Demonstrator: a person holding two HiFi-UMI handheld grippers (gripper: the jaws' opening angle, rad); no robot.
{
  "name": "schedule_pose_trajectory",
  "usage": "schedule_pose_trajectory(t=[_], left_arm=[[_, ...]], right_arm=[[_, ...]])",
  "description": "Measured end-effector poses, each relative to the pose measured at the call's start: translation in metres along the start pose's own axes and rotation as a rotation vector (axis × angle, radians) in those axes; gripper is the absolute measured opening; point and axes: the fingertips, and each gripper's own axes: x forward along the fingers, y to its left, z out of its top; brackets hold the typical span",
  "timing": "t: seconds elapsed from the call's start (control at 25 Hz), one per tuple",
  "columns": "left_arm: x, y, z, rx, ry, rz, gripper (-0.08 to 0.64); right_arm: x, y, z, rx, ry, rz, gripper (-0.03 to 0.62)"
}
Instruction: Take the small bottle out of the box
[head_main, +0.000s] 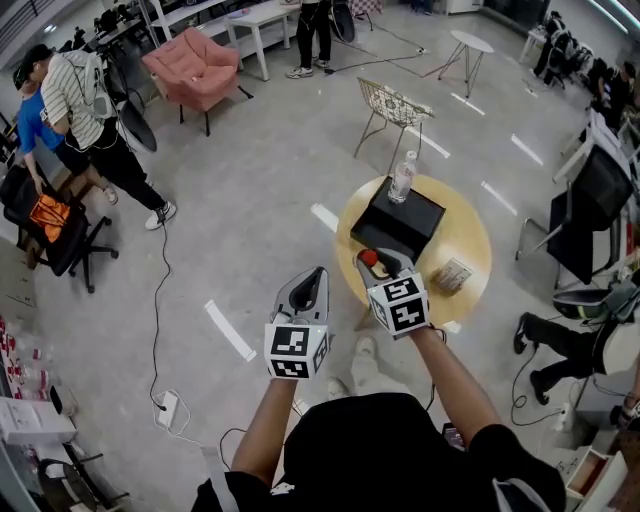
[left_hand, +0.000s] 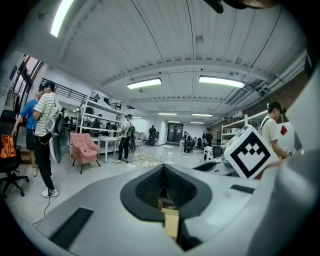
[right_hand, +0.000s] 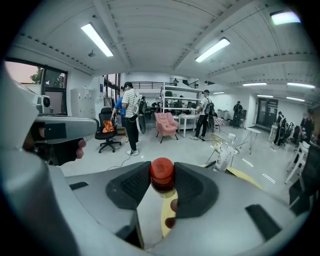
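Right gripper (right_hand: 162, 176) pinching red-capped small bottle (right_hand: 162, 172), just near of black box (head_main: 400, 225) on round table (head_main: 472, 240), left gripper (left_hand: 163, 187) jaws pressed together, empty.

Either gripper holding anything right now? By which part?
Right hand-held gripper is shut on the small bottle, pads at its red cap and neck. Left hand-held gripper is shut, empty.

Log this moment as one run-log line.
right hand-held gripper: shut on small bottle | small bottle: outside black box | left hand-held gripper: shut, empty | black box: on round table
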Motion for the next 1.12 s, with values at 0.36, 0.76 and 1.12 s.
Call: schedule_pose_trajectory(t=[0.36, 0.76, 1.12], left_arm=[[-0.036, -0.011, 0.005, 0.021, -0.028, -0.028, 0.009], [-0.052, -0.038, 0.016, 0.047, -0.061, -0.054, 0.009], [-0.058, -0.081, 0.024, 0.057, -0.074, -0.063, 0.009]], right_arm=[[-0.035, 0.029, 0.006, -0.013, -0.046, -0.025, 0.137], [-0.070, 0.029, 0.005, -0.005, -0.082, -0.050, 0.137], [-0.115, 0.014, 0.002, 0.001, -0.110, -0.053, 0.137]])
